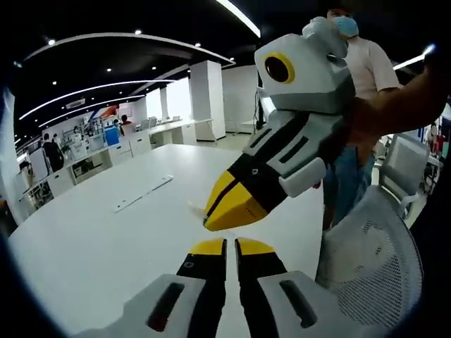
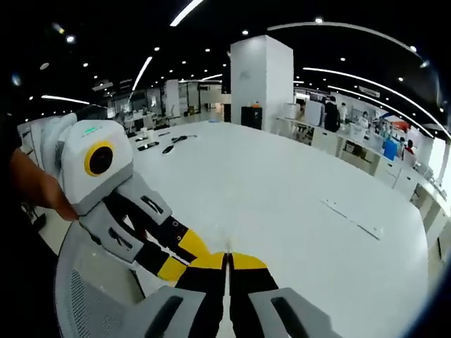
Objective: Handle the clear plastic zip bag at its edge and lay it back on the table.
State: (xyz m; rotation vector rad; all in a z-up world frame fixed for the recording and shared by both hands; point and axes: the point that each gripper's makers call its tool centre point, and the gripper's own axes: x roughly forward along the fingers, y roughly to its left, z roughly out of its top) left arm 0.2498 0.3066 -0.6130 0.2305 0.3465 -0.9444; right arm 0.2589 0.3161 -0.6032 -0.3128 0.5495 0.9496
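Observation:
My left gripper (image 1: 230,246) rises from the bottom of the left gripper view with its yellow-tipped jaws pressed together, just over the white table (image 1: 106,239). My right gripper (image 1: 224,215) slants down from the upper right, tips shut, a little beyond the left one's tips. A thin pale sliver (image 1: 195,205) shows beside those tips; I cannot tell whether it is the clear bag. In the right gripper view my right gripper (image 2: 227,258) is shut above the white table (image 2: 282,190), and my left gripper (image 2: 176,259) reaches in from the left, touching or nearly touching it.
A white mesh chair back (image 1: 373,260) (image 2: 88,296) stands at the table's near edge. A person (image 1: 366,67) stands behind it. A flat white strip (image 1: 144,192) (image 2: 352,219) lies on the table. Small dark items (image 2: 168,148) lie at its far end by a white pillar (image 2: 261,77).

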